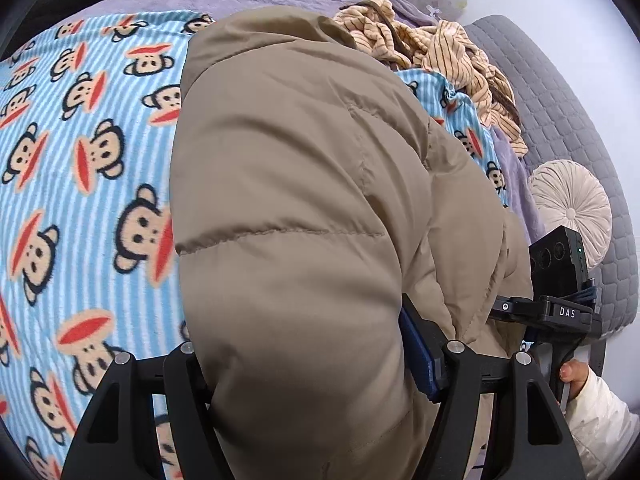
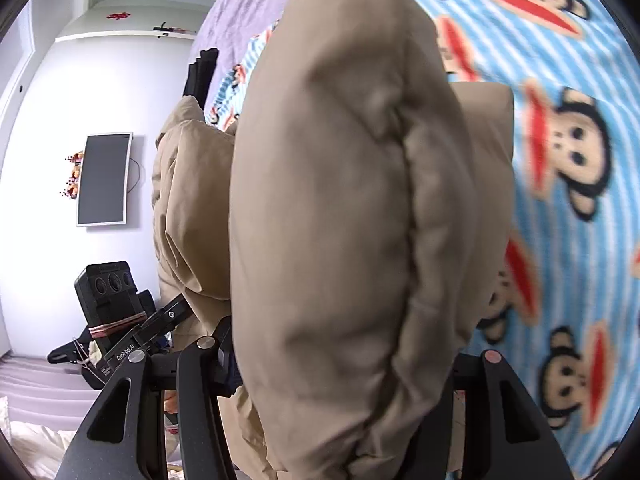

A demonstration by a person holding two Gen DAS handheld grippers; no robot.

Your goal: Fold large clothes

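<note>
Jaws of both tools are pinching thick folds of the tan puffer jacket point(image 1: 288, 216): the left gripper point(image 1: 316, 364) has a padded panel bulging up between its fingers, and the right gripper point(image 2: 344, 360) clamps another puffy fold the same way. The jacket hangs lifted above the monkey-print blanket point(image 1: 80, 160) that covers the bed, part of it draped toward the blanket's edge.

By my judgement the fold is at an early-to-middle stage: the coat is gathered and raised, no neat folded stack shows anywhere, so laying it flat and doubling it over is probably still to come.

Only the left wrist view shows the striped garment point(image 1: 440, 56) heaped beyond the jacket, the round pleated cushion point(image 1: 572, 204) and the person's hand point(image 1: 576, 372) on the other tool. Only the right wrist view shows the wall screen point(image 2: 104, 178) and shelves point(image 2: 132, 12) off the blanket's far side.
</note>
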